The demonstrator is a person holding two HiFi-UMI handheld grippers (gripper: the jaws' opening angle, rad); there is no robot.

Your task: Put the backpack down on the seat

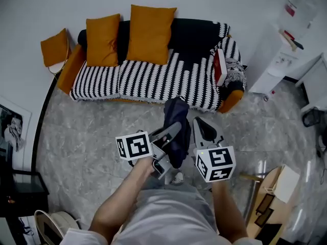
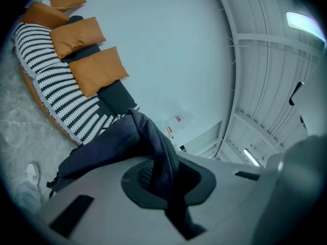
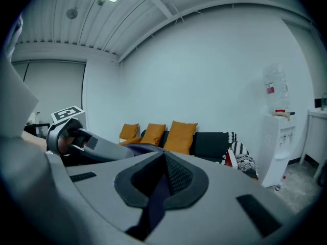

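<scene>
A dark navy backpack [image 1: 177, 120] hangs above the grey floor, in front of the sofa, held up between both grippers. My left gripper [image 1: 175, 130] is shut on its fabric; in the left gripper view the cloth [image 2: 122, 139] bunches up and runs down between the closed jaws [image 2: 166, 180]. My right gripper [image 1: 197, 123] is shut on a dark strap [image 3: 155, 200] that passes between its pads [image 3: 163, 180]. The sofa seat [image 1: 153, 78], under a black-and-white striped cover, lies beyond the bag and is bare in its middle.
Three orange cushions [image 1: 150, 33] lean along the sofa back, and a red book [image 1: 220, 68] stands near its right arm. A white water dispenser [image 1: 278, 60] is at the right. A wooden stand [image 1: 270, 198] is at lower right, a black cabinet [image 1: 15, 193] at lower left.
</scene>
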